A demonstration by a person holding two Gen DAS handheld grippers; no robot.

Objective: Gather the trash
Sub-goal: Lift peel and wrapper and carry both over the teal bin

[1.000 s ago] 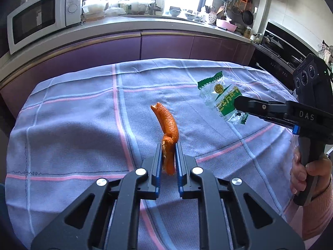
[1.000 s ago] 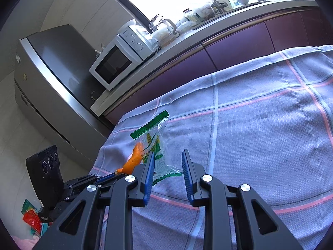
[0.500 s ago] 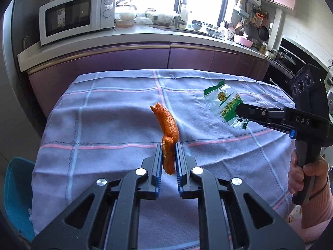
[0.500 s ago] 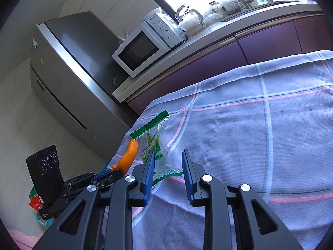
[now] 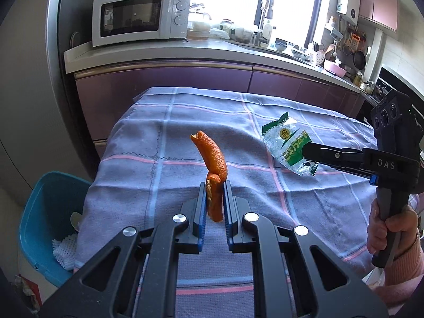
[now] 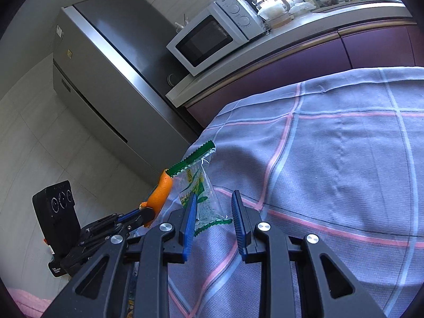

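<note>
A curled orange peel (image 5: 212, 156) stands upright between the pads of my left gripper (image 5: 214, 185), which is shut on its lower end above the table's left part. In the right wrist view the peel (image 6: 161, 190) and the left gripper (image 6: 144, 213) show at the lower left. A clear green-and-yellow snack wrapper (image 5: 288, 143) hangs in the air at the tip of my right gripper (image 5: 304, 148). From the right wrist the wrapper (image 6: 196, 182) spans the gap between the blue pads of that gripper (image 6: 213, 196), which is shut on it.
A blue checked cloth (image 5: 185, 122) covers the table. A teal bin (image 5: 34, 212) with white foam netting inside stands on the floor off the table's left corner. Behind are purple cabinets, a counter with a microwave (image 5: 137, 17) and a steel fridge (image 6: 106, 66). A hand (image 5: 384, 228) holds the right gripper's handle.
Both grippers have travelled leftward over the table with the peel and the wrapper still held. The table's left edge, the floor and the teal bin have come into view.
</note>
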